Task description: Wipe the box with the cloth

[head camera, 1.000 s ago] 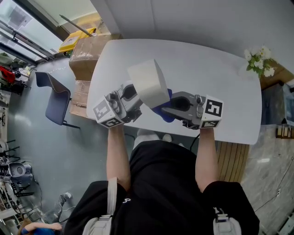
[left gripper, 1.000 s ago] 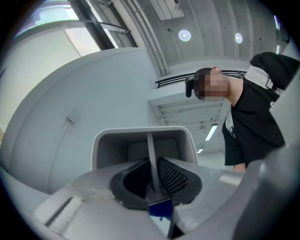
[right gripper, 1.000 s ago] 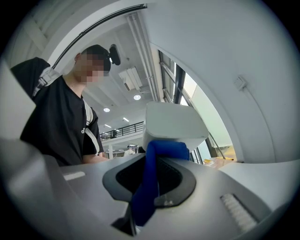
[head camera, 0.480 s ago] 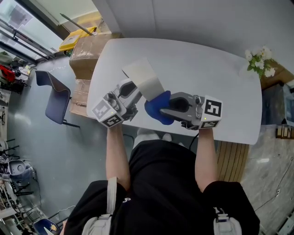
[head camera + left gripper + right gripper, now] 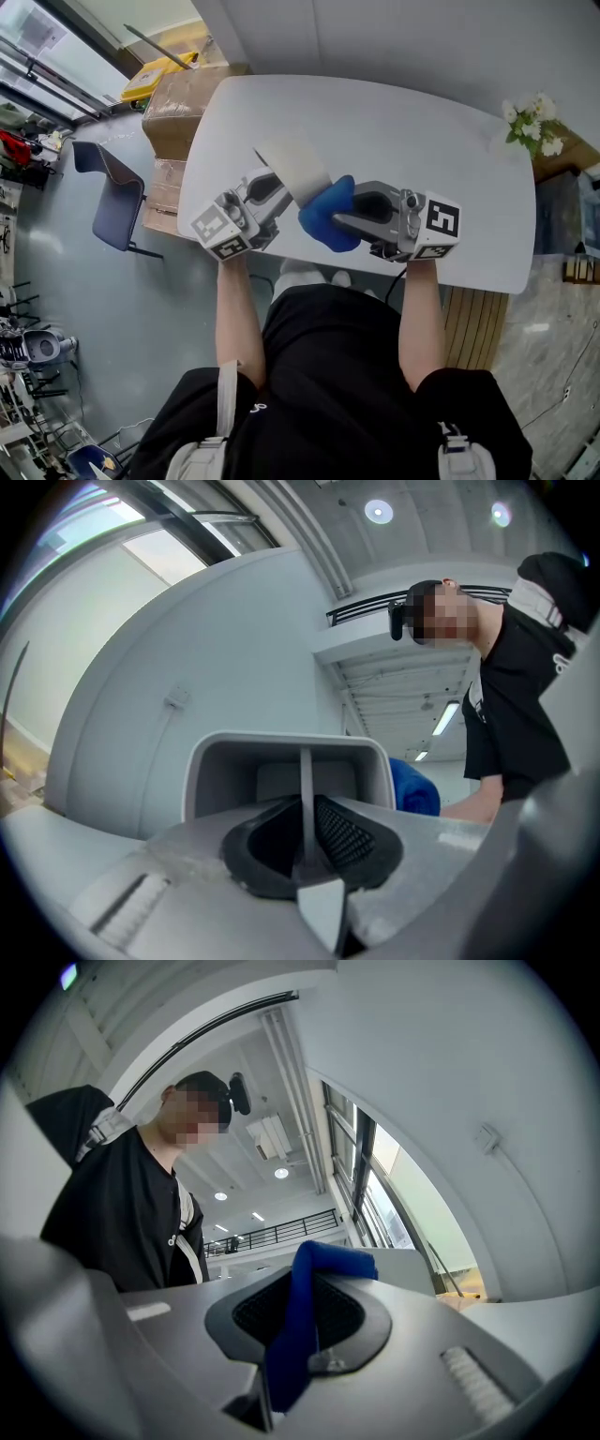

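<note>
The box (image 5: 295,169), clamped by its wall in the left gripper (image 5: 274,190) above the table (image 5: 422,150), is now turned flatter. The cloth (image 5: 326,214), pinched by the fingers of the right gripper (image 5: 339,217), is now brought against its 5 o'clock side, so wiping seems begun.

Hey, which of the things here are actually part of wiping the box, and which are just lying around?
Taking part: pale grey open box, gripped by the left hand-held gripper; blue cloth, gripped by the right hand-held gripper.
Lying about: brown cardboard cartons, dark blue chair, white flowers, yellow object beside the cartons.
</note>
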Tool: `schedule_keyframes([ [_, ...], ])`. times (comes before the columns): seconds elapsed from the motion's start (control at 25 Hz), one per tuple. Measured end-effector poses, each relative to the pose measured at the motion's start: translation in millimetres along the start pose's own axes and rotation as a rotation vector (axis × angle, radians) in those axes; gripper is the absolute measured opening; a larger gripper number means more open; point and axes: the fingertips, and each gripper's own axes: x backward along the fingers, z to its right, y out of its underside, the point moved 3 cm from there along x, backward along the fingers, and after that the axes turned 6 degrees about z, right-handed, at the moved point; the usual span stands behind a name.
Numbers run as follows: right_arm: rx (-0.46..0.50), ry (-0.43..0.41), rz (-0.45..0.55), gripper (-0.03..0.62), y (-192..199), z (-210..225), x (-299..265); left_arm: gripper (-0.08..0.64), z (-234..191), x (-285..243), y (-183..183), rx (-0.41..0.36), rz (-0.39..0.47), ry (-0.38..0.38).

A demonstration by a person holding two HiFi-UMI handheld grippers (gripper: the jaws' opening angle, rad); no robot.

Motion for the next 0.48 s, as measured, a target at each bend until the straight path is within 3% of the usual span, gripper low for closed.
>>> schedule_keyframes([
  [0.48,0.038,0.043,0.091,0.057,-21.8,4.0,0.1,0.046,6.6,15.5,7.4,0.096,0.05,0.083],
])
